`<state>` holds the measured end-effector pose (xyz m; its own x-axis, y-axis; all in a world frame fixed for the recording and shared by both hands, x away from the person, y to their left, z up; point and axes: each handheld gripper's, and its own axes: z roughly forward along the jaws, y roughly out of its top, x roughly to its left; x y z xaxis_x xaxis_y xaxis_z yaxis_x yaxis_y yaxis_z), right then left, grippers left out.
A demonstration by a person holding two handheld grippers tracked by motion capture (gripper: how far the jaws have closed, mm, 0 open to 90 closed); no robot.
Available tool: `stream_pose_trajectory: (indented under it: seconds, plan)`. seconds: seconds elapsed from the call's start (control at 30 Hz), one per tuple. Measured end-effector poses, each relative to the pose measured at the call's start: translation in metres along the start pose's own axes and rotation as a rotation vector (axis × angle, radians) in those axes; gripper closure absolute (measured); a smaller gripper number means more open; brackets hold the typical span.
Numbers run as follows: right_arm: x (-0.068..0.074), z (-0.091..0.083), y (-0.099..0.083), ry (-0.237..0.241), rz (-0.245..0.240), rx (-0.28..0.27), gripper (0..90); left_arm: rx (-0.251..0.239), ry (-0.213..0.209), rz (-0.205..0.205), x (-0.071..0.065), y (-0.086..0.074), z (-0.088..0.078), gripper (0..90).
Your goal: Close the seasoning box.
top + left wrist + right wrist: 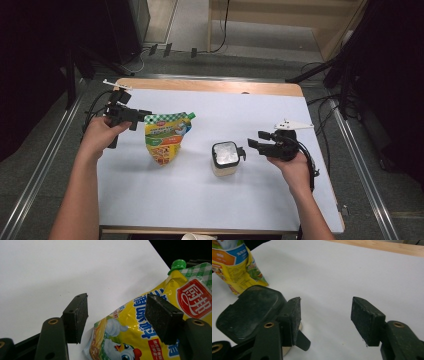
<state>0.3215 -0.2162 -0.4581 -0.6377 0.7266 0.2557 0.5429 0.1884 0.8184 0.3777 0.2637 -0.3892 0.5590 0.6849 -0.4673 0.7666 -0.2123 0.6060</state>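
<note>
A yellow spout pouch (pixel 164 140) with a green cap (pixel 190 116) stands upright left of the table's middle. My left gripper (pixel 141 119) is at its upper left corner, open. In the left gripper view the pouch (pixel 125 322) and its cap (pixel 178 265) lie beyond the jaws of that gripper (pixel 117 315), and the left pad is clear of it. A small pale jar with a black flip lid (pixel 225 156) sits right of centre. My right gripper (pixel 256 140) is just to its right, open. In the right gripper view the jar's lid (pixel 249 312) is beside the left jaw of this gripper (pixel 325 320), not between the pads.
A white sheet (pixel 240 110) covers the table, with a wooden strip (pixel 210 85) showing along the far edge. A pale cup rim (pixel 197 236) pokes in at the near edge. Cables lie on the floor beyond the table. The pouch (pixel 239 267) stands at the upper left of the right gripper view.
</note>
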Motion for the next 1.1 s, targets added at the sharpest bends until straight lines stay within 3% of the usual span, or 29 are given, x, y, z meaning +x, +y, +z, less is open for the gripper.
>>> stream_pose_trajectory:
  seconds: [0.4, 0.6, 0.93, 1.0, 1.1]
  plan:
    - [-0.02, -0.006, -0.008, -0.08, 0.018, -0.021, 35.5, 0.001, 0.0, -0.002, 0.001, 0.0, 0.0, 36.2]
    - [-0.024, -0.006, -0.012, -0.125, -0.014, -0.024, 32.3, 0.006, 0.002, -0.003, 0.002, -0.001, 0.001, 36.1]
    - [-0.029, -0.005, -0.015, -0.147, 0.014, -0.018, 29.1, 0.009, -0.003, -0.008, 0.003, -0.002, 0.002, 35.8]
    - [-0.03, -0.005, -0.015, -0.12, 0.016, -0.012, 26.3, 0.012, -0.003, -0.009, 0.003, -0.002, 0.003, 35.7]
    - [-0.03, -0.004, -0.016, -0.123, 0.014, -0.004, 26.4, 0.015, -0.005, -0.01, 0.003, -0.002, 0.004, 35.5]
